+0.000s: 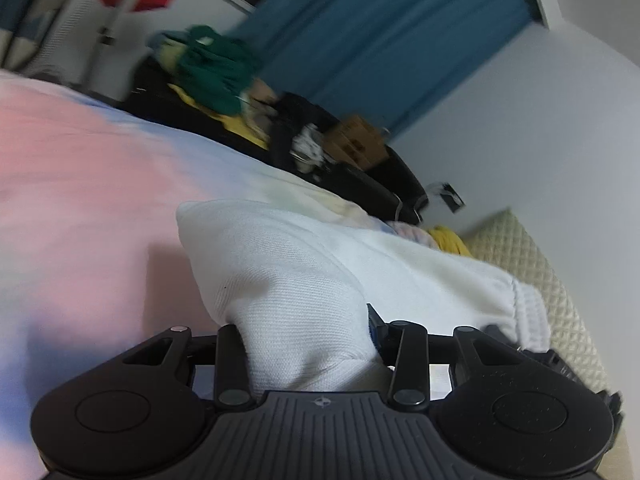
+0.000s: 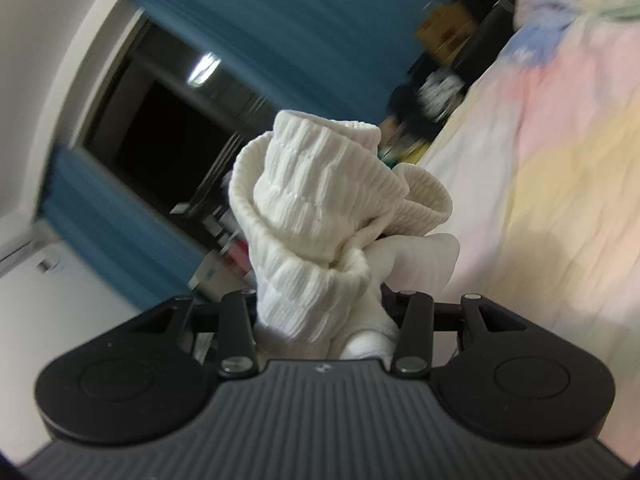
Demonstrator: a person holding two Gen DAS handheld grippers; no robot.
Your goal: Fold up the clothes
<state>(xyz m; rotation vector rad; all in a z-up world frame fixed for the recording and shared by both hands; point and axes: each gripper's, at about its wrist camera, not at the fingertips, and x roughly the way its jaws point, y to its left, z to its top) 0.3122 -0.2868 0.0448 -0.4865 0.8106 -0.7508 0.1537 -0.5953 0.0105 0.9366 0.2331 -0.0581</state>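
Each view is taken from just behind its own gripper, looking forward along the fingers. From the left gripper the bedspread is seen close and tilted, the blue curtain beyond. From the right gripper the dark window is faced. Shared by both: curtain, bedspread, cardboard box, and white garment, very near each lens.

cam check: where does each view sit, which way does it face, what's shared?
Left wrist: on the left gripper, looking along its jaws, closed on smooth white fabric, over the pastel bedspread to the blue curtain.
Right wrist: on the right gripper, tilted, jaws closed on ribbed white fabric, facing a dark window.
No hand or sleeve shows.
Shared: bedspread, curtain, cardboard box.
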